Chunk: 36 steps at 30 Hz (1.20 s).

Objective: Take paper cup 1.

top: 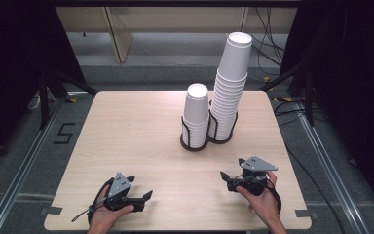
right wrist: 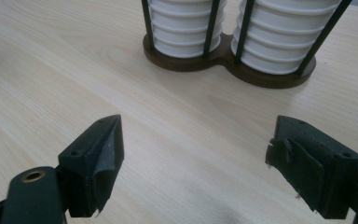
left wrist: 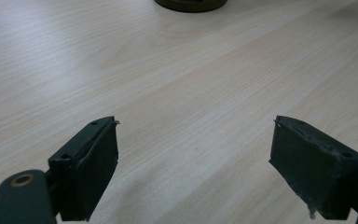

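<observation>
At the table's far middle, two stacks of white paper cups, the shorter stack [top: 196, 114] left of the taller stack [top: 231, 85], sit in a dark holder [right wrist: 223, 59]. Left gripper [top: 143, 199] and right gripper [top: 226, 178] rest near, jaws wide, empty. Light, crushable cups: pinch a rim gently.

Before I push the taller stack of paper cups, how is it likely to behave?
The taller stack of paper cups already leans at the top, so a push high up would probably tip it. The wire holder grips only its lowest cups, so the upper part may slide off. Thin paper cups likely weigh little and dent easily.
</observation>
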Each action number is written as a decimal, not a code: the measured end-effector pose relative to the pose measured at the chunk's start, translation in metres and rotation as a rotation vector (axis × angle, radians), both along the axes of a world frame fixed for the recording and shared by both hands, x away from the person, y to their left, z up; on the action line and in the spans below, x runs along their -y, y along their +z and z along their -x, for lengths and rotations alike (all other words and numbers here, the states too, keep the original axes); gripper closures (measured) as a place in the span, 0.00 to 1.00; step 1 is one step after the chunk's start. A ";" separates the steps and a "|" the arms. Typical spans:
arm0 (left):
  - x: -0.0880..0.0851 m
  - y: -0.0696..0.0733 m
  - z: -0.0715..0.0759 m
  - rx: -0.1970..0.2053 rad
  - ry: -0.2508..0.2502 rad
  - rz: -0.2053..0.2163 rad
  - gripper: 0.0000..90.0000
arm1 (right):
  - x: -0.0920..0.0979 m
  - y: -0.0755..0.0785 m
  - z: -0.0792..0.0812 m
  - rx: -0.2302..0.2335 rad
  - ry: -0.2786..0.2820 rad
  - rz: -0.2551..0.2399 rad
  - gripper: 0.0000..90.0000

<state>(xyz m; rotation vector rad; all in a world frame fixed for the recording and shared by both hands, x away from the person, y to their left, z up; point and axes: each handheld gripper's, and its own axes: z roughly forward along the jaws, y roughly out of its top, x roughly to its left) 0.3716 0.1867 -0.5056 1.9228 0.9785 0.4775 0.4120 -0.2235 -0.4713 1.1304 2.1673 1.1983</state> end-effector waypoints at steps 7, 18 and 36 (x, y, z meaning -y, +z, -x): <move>0.000 0.000 -0.001 0.010 0.001 0.014 0.16 | -0.005 0.006 -0.001 0.021 0.001 -0.028 0.20; -0.004 0.001 0.001 0.023 0.012 0.016 0.16 | -0.017 0.021 -0.010 0.040 0.019 -0.071 0.22; -0.005 0.003 0.007 0.008 0.026 0.033 0.16 | -0.033 0.050 -0.028 0.088 0.050 -0.042 0.24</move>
